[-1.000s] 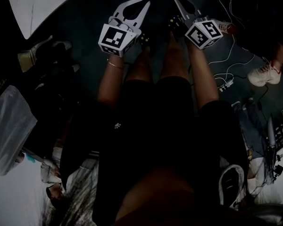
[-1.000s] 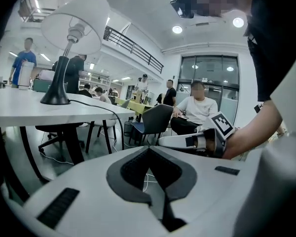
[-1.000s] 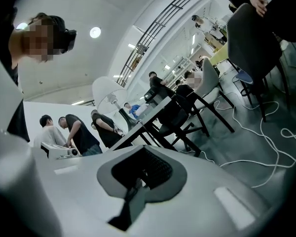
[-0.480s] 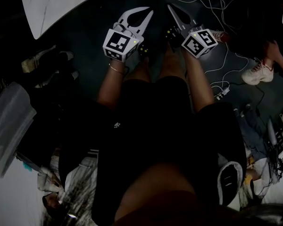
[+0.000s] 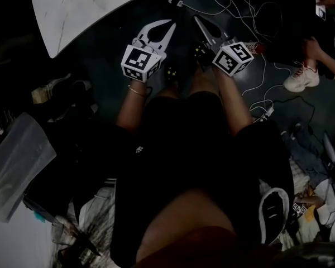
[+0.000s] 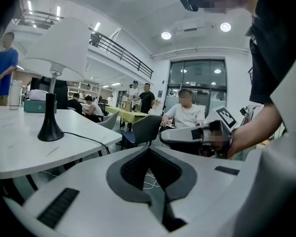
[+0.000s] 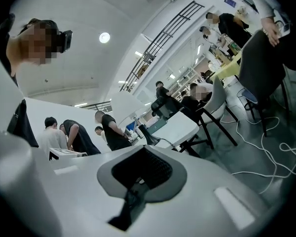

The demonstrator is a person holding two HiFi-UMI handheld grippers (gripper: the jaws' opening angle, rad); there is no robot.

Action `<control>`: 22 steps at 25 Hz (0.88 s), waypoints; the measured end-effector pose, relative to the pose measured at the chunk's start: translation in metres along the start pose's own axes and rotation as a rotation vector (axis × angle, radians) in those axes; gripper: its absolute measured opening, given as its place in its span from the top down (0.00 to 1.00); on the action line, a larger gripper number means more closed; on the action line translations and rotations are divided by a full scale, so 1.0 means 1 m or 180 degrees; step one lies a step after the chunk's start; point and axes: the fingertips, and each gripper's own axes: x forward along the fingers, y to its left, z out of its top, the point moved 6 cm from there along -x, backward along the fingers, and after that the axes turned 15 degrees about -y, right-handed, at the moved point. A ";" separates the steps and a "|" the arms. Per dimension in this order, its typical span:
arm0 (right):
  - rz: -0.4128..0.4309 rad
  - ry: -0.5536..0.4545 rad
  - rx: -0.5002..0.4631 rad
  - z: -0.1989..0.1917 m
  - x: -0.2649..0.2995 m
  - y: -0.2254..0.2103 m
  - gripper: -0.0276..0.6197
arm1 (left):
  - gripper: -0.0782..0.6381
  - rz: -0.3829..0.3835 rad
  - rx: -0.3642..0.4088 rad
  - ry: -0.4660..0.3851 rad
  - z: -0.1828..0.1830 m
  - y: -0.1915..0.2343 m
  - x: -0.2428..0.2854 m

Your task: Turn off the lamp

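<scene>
The lamp has a white shade [image 6: 64, 48] and a black cone base [image 6: 50, 130]. It stands on a white table [image 6: 19, 152] at the left of the left gripper view, its cord trailing over the top. The right gripper view shows the lamp [image 7: 149, 138] small and farther off, on that table [image 7: 180, 125]. My left gripper [image 6: 149, 149] is shut and empty, short of the table. My right gripper [image 7: 145, 149] is also shut with nothing in it. In the head view the left gripper [image 5: 170, 24] and right gripper [image 5: 196, 19] hang side by side above my knees, near the table's edge [image 5: 84, 15].
White cables [image 5: 234, 7] lie across the dark floor ahead. Another person's sneaker [image 5: 298, 80] is at the right. A grey chair [image 6: 143, 127] and seated people are beyond the table. A black chair [image 7: 214, 110] stands beside it. Bags and clutter [image 5: 17, 161] lie at my left.
Both grippers have risen and moved forward toward the table, still shut. More of the white tabletop and the floor cables has come into the head view.
</scene>
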 end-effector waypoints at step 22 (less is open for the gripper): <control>0.0058 -0.0223 -0.0353 0.045 -0.036 0.094 0.96 | 0.88 -0.0311 0.0201 -0.0230 0.051 -0.030 -0.045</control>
